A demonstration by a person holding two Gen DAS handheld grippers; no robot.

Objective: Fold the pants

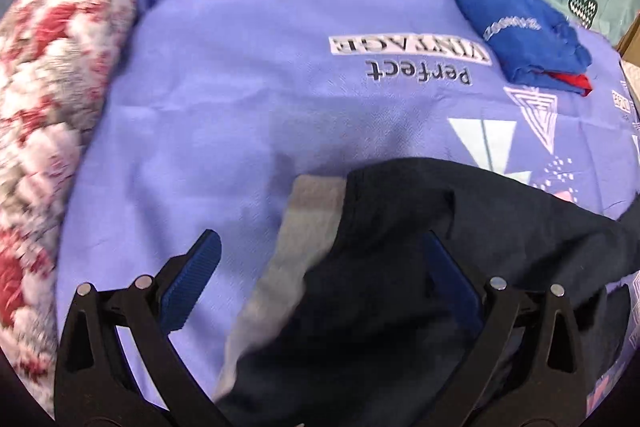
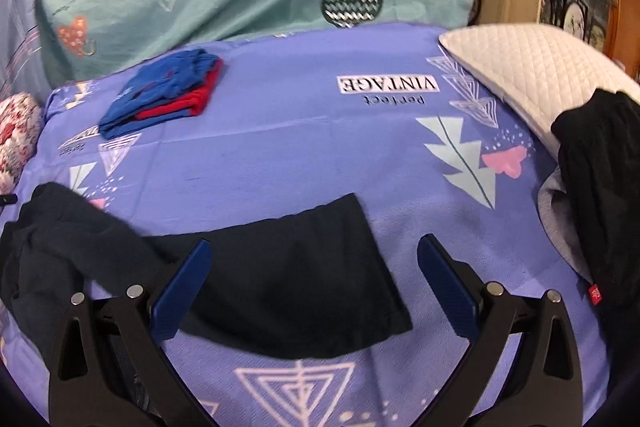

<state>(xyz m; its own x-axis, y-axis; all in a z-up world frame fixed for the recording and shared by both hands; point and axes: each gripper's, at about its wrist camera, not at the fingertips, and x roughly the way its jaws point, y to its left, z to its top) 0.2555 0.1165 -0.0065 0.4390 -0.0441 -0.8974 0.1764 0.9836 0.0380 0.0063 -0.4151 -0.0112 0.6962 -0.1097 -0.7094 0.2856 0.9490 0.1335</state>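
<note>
Your left gripper (image 1: pixel 320 287) is spread wide w/ nothing held, poised over the waist end of the dark pants (image 1: pixel 400 287), where grey lining shows. Right gripper (image 2: pixel 316 291) is likewise wide, empty, over the leg end (image 2: pixel 312 267), which lies flat on the purple sheet (image 2: pixel 280 147). Looks like the pre-grasp step: no fold made yet. Next you prob need to lower both, pinch the edges, then bring one end over the other.
</note>
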